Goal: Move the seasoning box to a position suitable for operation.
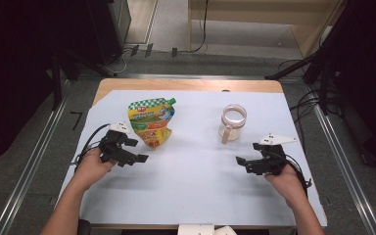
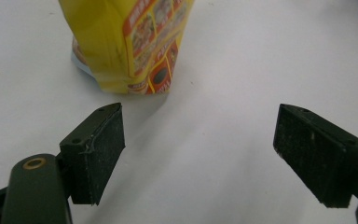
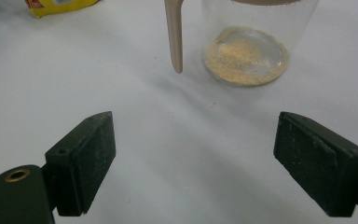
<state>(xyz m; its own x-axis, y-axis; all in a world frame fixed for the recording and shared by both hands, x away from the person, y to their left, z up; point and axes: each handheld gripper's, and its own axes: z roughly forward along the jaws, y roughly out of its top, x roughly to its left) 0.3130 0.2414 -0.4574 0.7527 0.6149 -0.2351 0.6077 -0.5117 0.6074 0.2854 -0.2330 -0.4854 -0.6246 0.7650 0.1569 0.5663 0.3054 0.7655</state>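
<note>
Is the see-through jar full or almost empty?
Almost empty. The jar has just a thin layer of pale crumbs across its bottom, and its clear wall above them shows nothing inside.

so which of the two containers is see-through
The glass jar in front of the right gripper: through its wall you see powder at the bottom. The yellow pouch is printed and opaque.
</note>
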